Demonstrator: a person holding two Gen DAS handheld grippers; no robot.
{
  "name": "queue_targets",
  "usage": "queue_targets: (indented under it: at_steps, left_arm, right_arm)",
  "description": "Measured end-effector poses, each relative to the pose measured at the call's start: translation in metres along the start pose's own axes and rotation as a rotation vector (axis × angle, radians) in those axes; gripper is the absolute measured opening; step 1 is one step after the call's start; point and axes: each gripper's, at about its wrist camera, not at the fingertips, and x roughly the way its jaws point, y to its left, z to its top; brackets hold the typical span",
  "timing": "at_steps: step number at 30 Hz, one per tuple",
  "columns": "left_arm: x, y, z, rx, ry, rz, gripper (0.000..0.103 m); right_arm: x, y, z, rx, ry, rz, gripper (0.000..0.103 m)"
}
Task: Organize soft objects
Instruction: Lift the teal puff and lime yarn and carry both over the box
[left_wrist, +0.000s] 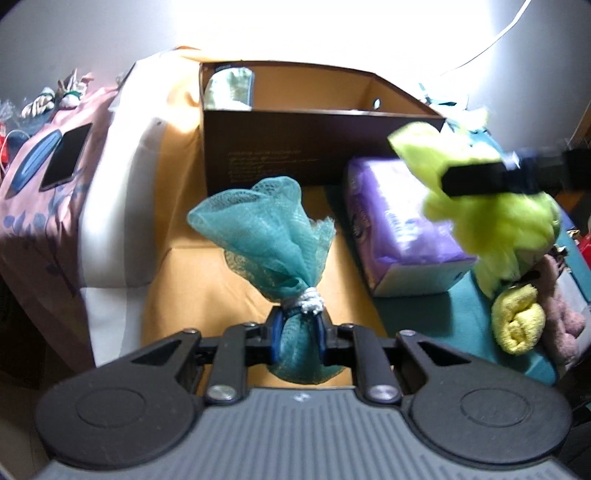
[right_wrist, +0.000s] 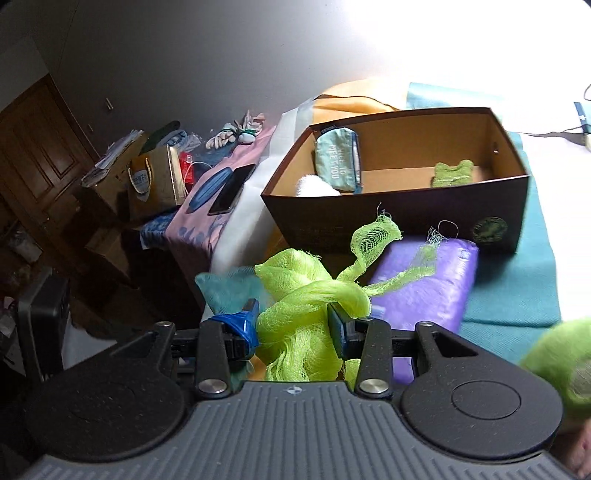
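Clamped between the blue pads of my left gripper (left_wrist: 298, 328) is the teal mesh sponge (left_wrist: 266, 229), pinched just below its white tie, so I am grasping it firmly. It stands nearly upright from the fingers, long axis running straight away from me, the flared ruffle pointing up and ahead toward the brown box (left_wrist: 317, 144).

My right gripper (right_wrist: 293, 326) grips the lime mesh sponge (right_wrist: 295, 314); the pads press into its bunched middle with the jaws about half spread. That one has no clean axis: it hangs as a loose wad below the fingers, with one frayed strip (right_wrist: 373, 236) trailing up and forward toward the box.

Largest first, ahead of both grippers: the box sits open and mostly empty, its near wall facing me. Inside, at its far left from my right gripper, lean a small teal pouch (right_wrist: 334, 162) and something white (right_wrist: 316, 184); a little green knitted piece (right_wrist: 452, 173) lies on the floor at the right. Between the box and my right fingers lies the purple pack (right_wrist: 428, 291), not yet picked up. Off to the right of my left gripper, a rolled yellow cloth (left_wrist: 519, 317) and a pinkish plush (left_wrist: 565, 317) wait on the teal sheet.

By my judgement the sorting is under halfway: three things boxed, two in hand, at least three left.
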Motion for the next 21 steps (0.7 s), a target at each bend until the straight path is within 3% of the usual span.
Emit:
queue_targets:
  at_steps: [6,10,21]
  left_arm:
    - [-0.019,-0.008,0.012,0.026,-0.057,-0.034,0.016]
    - [-0.028,-0.012,0.021,0.048,-0.095,-0.042,0.016]
    - [-0.038,-0.012,0.077,0.068,-0.209,-0.008,0.016]
  right_arm:
    - [-0.035,-0.013,-0.014,0.031,-0.023,-0.125,0.023]
    - [-0.055,-0.022,-0.018,0.061,-0.084,-0.215,0.023]
    - [-0.076,-0.043,0.007,0.093,-0.297,-0.288,0.024]
